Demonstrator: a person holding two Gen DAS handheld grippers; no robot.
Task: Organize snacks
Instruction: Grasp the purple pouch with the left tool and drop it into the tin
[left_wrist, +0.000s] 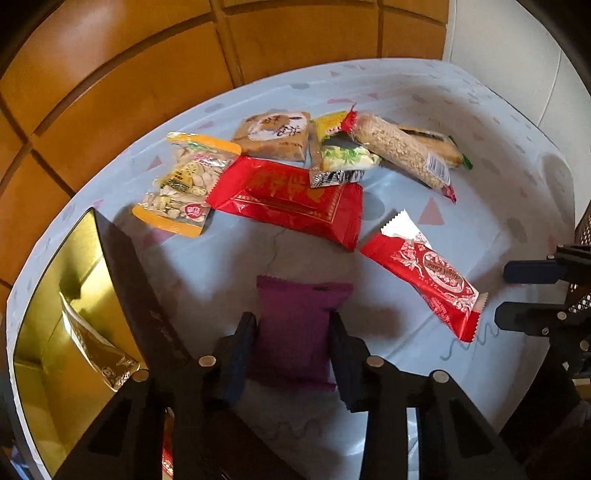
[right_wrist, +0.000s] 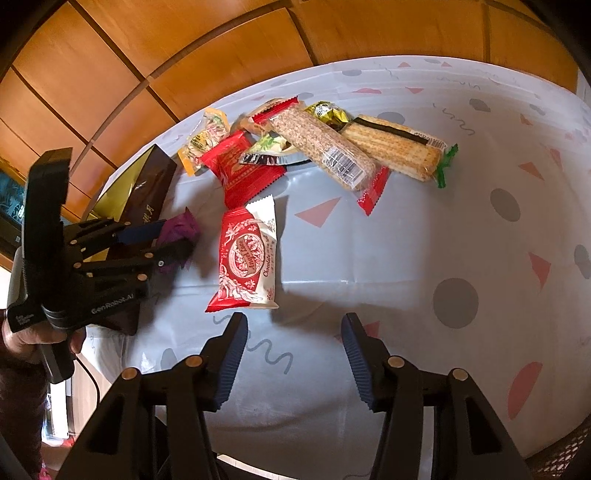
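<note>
The purple packet (left_wrist: 295, 332) is clamped between the fingers of the left gripper (left_wrist: 293, 328), low on the surface (left_wrist: 461, 110) beside the gold box (left_wrist: 48, 314). The right gripper (right_wrist: 293, 332) is held with fingers apart and nothing between them, near the red-and-white packet (right_wrist: 247, 258)

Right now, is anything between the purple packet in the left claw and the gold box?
Nothing visible. The purple packet sits in the left claw, with the gold box open right beside it.
</note>
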